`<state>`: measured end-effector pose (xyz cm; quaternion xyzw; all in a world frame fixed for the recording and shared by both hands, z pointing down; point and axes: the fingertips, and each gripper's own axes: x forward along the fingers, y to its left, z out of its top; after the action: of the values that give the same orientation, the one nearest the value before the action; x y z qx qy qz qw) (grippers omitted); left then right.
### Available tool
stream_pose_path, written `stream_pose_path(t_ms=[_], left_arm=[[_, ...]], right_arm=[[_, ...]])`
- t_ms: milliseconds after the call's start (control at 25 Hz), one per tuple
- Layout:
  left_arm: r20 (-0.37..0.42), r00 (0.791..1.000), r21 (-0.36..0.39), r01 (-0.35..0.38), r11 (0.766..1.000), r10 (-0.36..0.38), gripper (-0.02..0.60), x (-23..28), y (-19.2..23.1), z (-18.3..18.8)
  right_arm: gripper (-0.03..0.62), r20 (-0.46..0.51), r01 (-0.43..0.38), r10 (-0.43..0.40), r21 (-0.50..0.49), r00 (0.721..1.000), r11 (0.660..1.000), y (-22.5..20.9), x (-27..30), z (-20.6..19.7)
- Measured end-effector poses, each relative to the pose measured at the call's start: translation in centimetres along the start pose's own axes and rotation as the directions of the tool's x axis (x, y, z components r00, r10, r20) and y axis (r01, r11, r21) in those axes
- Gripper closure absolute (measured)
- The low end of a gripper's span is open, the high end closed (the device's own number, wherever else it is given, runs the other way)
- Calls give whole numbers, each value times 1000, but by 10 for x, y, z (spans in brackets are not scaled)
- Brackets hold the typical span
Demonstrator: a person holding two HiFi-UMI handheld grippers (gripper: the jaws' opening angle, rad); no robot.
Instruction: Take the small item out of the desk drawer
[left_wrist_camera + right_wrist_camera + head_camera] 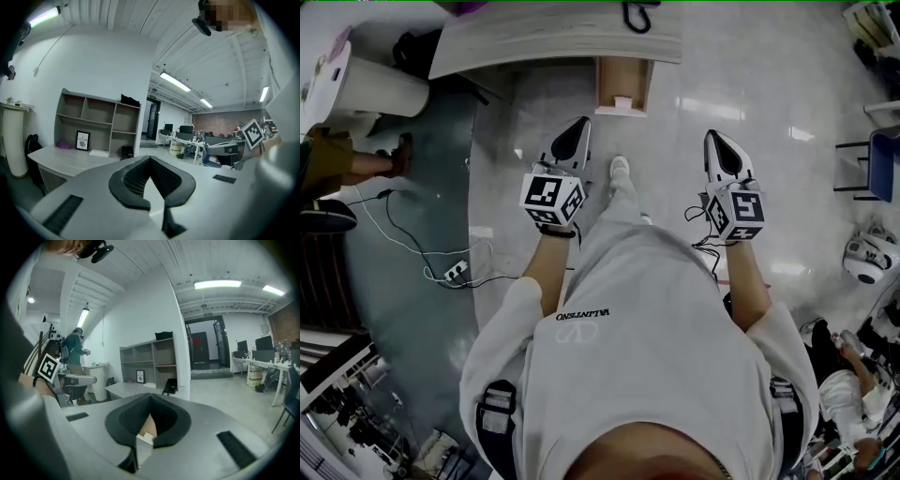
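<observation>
The pale wood-grain desk runs along the far edge of the head view, and its open wooden drawer projects from the front edge toward the person. Between the drawer front and the person lies a strip of bare glossy pale tiled floor. This strip is bounded on the left by a matt grey floor covering carrying a white power strip with loose cables, and on the right by a blue chair. The small white item rests inside the drawer at its near end, well apart from both tools. The left gripper, a grey tapered body with black ribbed pads, points at the drawer's left side. Its jaws are fully together at the tips with nothing between them. The right gripper, of the same build, is held to the right of the drawer. Its jaws likewise meet at the tips and grasp nothing.
</observation>
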<state>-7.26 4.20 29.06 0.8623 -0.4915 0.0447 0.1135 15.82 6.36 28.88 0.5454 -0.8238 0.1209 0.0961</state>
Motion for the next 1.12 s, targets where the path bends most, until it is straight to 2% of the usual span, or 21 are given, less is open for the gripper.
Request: stream_pose_path(t_ms=[280,560,640,840,1120], left_arm=[[-74,997,-24,22,999,-24,584,69,38,-37],[-193,980,-125,28,992,-52,583,138,83,-97],[-229,971,-152,36,988,-70,556,155,92,-115],[-303,944,-209,65,976,-128,517,191,110,-157],[-372,913,-209,94,973,-168,508,222,121,-210]], right_arm=[[594,-55,-67,67,15,996,998,4,80,-13],[594,-206,-136,129,-22,970,990,15,175,-52],[594,-241,-150,138,-31,961,988,14,198,-62],[594,-309,-119,124,35,943,992,7,248,-88],[594,-337,-87,100,52,936,995,2,281,-126]])
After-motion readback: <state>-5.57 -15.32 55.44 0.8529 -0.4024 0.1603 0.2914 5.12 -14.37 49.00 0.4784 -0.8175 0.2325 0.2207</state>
